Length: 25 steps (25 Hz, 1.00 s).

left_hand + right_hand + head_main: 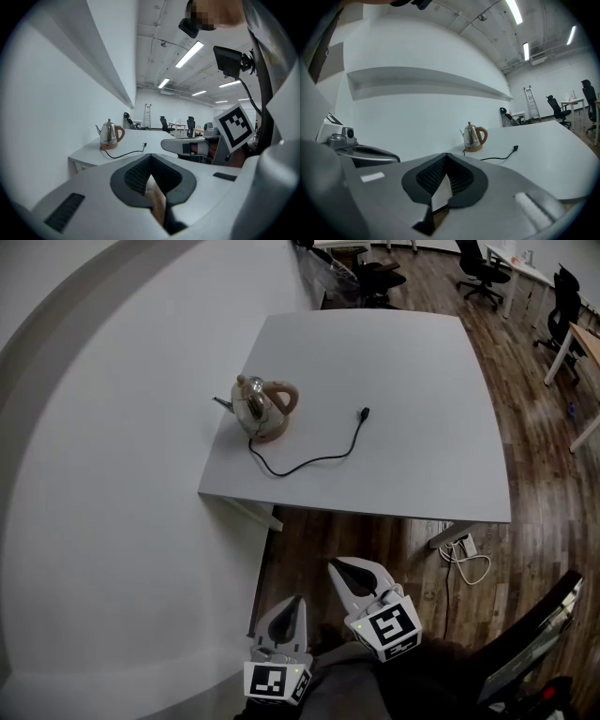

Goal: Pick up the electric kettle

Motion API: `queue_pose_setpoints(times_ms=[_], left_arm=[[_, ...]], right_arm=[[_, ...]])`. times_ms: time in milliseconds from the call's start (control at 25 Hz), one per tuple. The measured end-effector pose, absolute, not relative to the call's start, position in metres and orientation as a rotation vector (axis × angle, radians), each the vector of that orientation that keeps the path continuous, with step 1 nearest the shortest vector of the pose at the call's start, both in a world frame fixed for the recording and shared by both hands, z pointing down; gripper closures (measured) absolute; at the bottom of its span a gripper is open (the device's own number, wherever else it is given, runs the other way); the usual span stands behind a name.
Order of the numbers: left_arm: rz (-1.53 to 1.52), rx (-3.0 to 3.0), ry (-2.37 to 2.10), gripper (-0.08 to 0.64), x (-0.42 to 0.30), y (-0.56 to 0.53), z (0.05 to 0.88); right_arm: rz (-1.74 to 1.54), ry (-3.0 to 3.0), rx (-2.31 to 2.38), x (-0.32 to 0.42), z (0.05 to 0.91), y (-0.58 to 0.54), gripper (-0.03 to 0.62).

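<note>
Electric kettle (265, 407): one, steel body with a tan handle. It stands upright on its base on the table (422, 427), close to the table's left edge, with its spout turned toward the white wall (112, 446) along that edge.

Power cord (309, 461): one, black. It runs from the kettle's base in a loose curve across the tabletop toward the table's middle, and its plug (364, 412) lies free on the surface.

Table: one, white top. I see only the kettle and its cord on it.

Office chairs (483, 273): I count three, black, beyond the table's far edge.

Second desk (586, 341): one, partly in view, well off to the table's right.

White cable bundle (466, 555): one, on the wooden floor (544, 493) below the table's near right corner.

Left gripper (296, 604): over the floor, short of the table's near edge. Its jaws are pressed together with nothing between them.

Right gripper (339, 570): just beside the left one and slightly nearer the table. Its jaws are likewise closed and empty.

Between my grippers and the kettle lie the table's near edge and the cord's loop.
</note>
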<state>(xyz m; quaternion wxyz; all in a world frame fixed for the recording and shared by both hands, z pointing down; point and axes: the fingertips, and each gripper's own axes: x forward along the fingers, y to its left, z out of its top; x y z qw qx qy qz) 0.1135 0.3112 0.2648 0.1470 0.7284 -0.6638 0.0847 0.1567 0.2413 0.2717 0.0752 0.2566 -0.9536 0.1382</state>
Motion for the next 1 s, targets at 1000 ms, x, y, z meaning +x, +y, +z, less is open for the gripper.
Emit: queue_pose_setpoints(times_ms=[1000], left_arm=[[0.101,2.14,-1.889,0.561,-0.044,0.238,0.274]], right_arm=[[0.313,-2.784,0.782,0.0,0.277,0.171,0.592]])
